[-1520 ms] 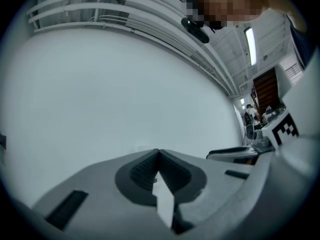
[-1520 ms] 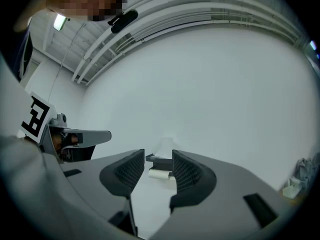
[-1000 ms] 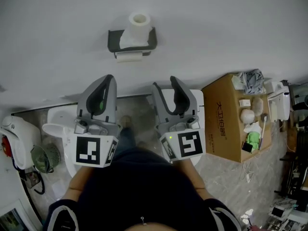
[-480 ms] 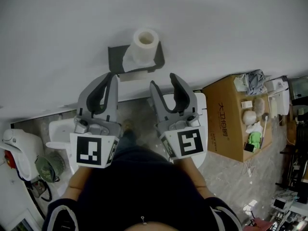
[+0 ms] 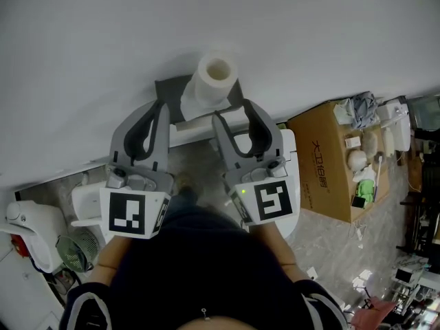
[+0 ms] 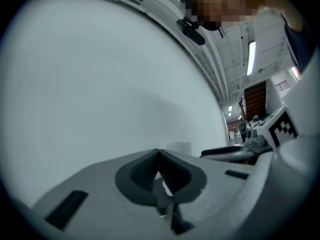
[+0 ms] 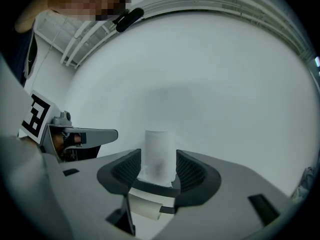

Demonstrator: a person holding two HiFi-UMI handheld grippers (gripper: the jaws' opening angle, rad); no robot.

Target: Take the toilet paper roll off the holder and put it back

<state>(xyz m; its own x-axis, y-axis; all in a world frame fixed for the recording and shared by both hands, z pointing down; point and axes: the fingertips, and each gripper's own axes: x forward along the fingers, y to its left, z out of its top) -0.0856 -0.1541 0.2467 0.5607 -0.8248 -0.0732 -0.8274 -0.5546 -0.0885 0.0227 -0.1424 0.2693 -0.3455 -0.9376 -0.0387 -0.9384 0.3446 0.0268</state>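
Roughly lined up: right gripper point(image 5: 234, 112) released, jaws apart and just been opening wider. In the right gripper view the toilet paper roll point(image 5: 214, 81) is framed in the gap, but the pads are not on it. It stands just beyond the tips, nothing gripped. The left gripper point(image 5: 157, 107) is clenched on nothing, tips met, close to the left end of the holder point(image 5: 168, 91).

The roll stands upright on end on the dark holder, which is fixed to the white wall point(image 5: 309, 40), hollow core up. A paper tail point(image 7: 144, 208) hangs over the holder's front lip.

Risks from here, as I judge them:
- The gap looks only a little wider than the roll, so an off-centre approach could clip its side and tip it off the holder.
- Closing hard would crush the soft tube, and closing too lightly could let it slip on lifting.
- The lower jaw edge rides near the paper tail and could snag it, unwinding paper or dragging the roll sideways.
- The clenched left gripper could bump the holder.
- Can't tell whether a peg holds the roll or it merely rests there. If pegged, a level pull would jam.
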